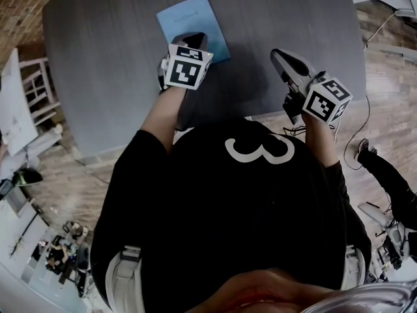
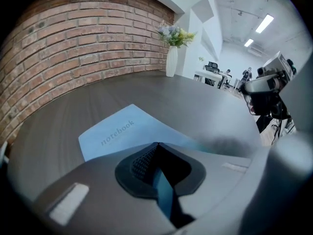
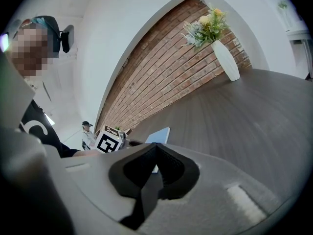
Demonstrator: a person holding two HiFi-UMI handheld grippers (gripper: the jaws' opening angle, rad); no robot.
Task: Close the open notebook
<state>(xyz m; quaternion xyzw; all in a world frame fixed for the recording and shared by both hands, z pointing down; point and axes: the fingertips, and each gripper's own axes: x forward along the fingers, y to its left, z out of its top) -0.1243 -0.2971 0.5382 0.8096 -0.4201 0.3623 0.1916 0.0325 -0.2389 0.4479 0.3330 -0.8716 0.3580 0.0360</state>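
The person's black shirt fills the bottom of the head view. Just past it, both grippers are held over the near part of a dark grey wood-grain table with a rounded edge.

The left gripper has its tips pressed together. A strip of blue shows through the slit behind them, and whether they touch anything cannot be told. It hovers at the near edge of the notebook. The light blue notebook lies flat and closed, cover up, on the table's far middle.

The right gripper is also pressed together, with nothing in it. It sits well to the right of the notebook, over bare tabletop.

At the far edge of the table a white vase holds flowers beside a red brick wall. Beyond is a bright white room with ceiling strip lights. Pale wood floor surrounds the table.
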